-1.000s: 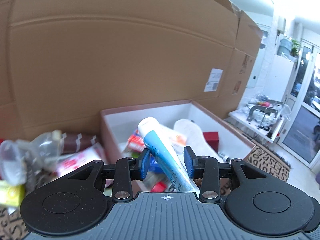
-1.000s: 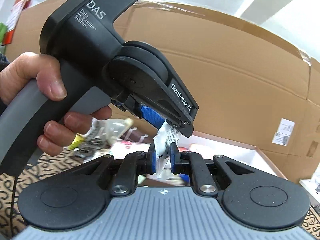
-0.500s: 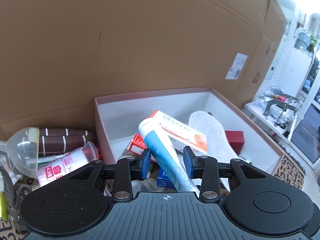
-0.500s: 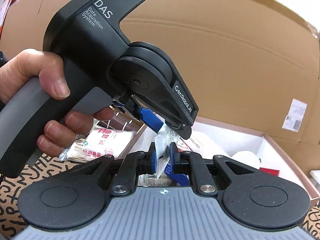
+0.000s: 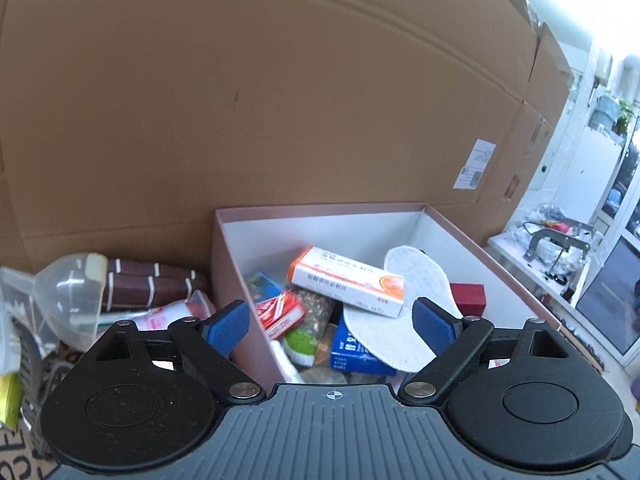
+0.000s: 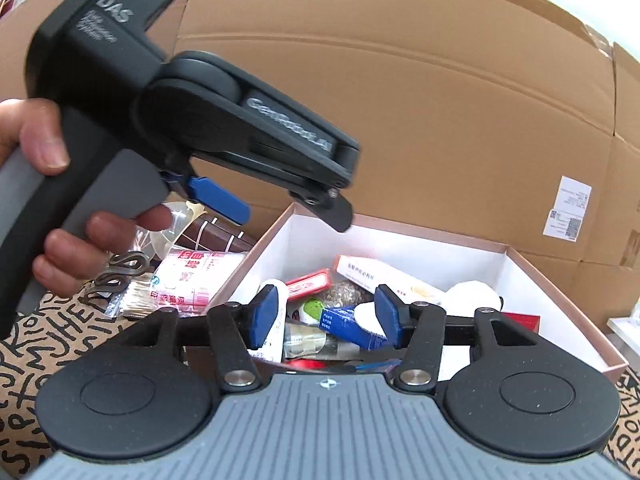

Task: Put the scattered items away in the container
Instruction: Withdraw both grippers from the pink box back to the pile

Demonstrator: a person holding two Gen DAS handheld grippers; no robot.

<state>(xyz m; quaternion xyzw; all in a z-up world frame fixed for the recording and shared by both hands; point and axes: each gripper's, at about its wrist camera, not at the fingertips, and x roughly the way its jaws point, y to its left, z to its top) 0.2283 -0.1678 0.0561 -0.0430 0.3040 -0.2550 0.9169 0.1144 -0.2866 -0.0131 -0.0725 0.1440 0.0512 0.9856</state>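
Left gripper — blue pads spread wide, nothing between them, poised above the near edge of the pink-rimmed container. Right gripper — pads likewise apart and empty, over the same container. Inside lie a white-and-orange carton with small print too fine to read, a white insole, a blue box and a red box. Outside, to the left, rest a pink-lettered cotton-swab pack and a clear funnel. Legible on the left gripper's body in the right wrist view: "DAS"; the side lettering is blurred. A printed shipping label sits on the cardboard wall.
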